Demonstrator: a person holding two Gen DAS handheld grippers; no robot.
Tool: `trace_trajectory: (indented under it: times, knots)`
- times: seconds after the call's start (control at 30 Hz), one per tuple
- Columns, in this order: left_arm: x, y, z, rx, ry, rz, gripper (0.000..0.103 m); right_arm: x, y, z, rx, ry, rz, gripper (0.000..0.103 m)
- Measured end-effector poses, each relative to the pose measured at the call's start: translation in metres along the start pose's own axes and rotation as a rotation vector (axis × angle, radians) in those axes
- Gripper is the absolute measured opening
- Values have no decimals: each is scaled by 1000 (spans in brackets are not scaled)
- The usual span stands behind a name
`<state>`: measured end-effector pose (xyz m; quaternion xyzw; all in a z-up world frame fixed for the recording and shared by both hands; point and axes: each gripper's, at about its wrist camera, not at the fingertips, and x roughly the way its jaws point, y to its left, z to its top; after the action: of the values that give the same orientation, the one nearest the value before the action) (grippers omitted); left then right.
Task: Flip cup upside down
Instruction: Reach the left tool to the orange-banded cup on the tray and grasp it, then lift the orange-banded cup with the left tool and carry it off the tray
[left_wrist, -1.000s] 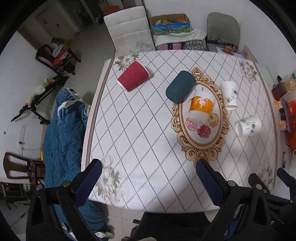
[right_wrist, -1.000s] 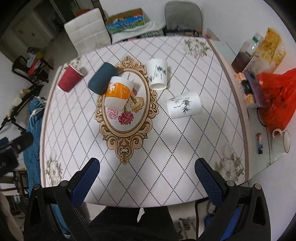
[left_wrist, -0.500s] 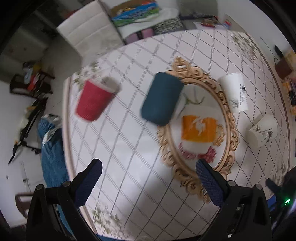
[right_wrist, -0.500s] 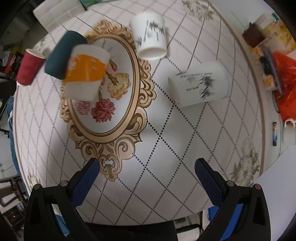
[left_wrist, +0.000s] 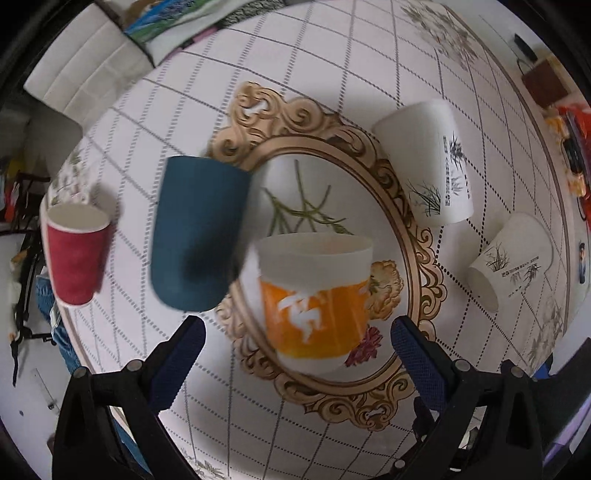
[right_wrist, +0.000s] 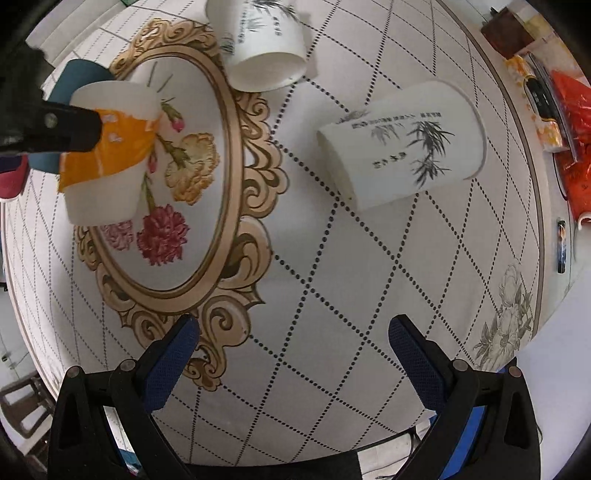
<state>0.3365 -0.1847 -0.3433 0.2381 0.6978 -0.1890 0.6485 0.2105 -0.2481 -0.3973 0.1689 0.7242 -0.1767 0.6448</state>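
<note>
Five cups sat on the table (left_wrist: 332, 55): one orange cup (left_wrist: 314, 295) standing on the gold-framed floral oval, one blue cup (left_wrist: 195, 236) and one red cup (left_wrist: 75, 254) to its left, two white cups (right_wrist: 402, 144) to its right. The left gripper (left_wrist: 293, 354) was spread, empty, just before the orange cup. The right gripper (right_wrist: 291, 350) was spread over bare cloth.

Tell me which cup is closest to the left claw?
The orange-and-white cup, standing open end up right between the open left claw's tips. The blue, red and bamboo-print cups sit farther off.
</note>
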Motion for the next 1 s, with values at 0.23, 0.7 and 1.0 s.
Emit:
trace_trajectory:
  times: [0.23, 0.7, 1.0]
  knots:
    - [23, -17, 6, 50, 33, 18, 88, 8, -31, 4, 35, 21, -16, 103]
    - [40, -27, 18, 66, 10, 90, 70, 28, -65, 9, 51, 33, -27, 103]
    - [12, -19, -5, 2, -7, 59, 69, 17, -86, -9, 48, 21, -18, 103]
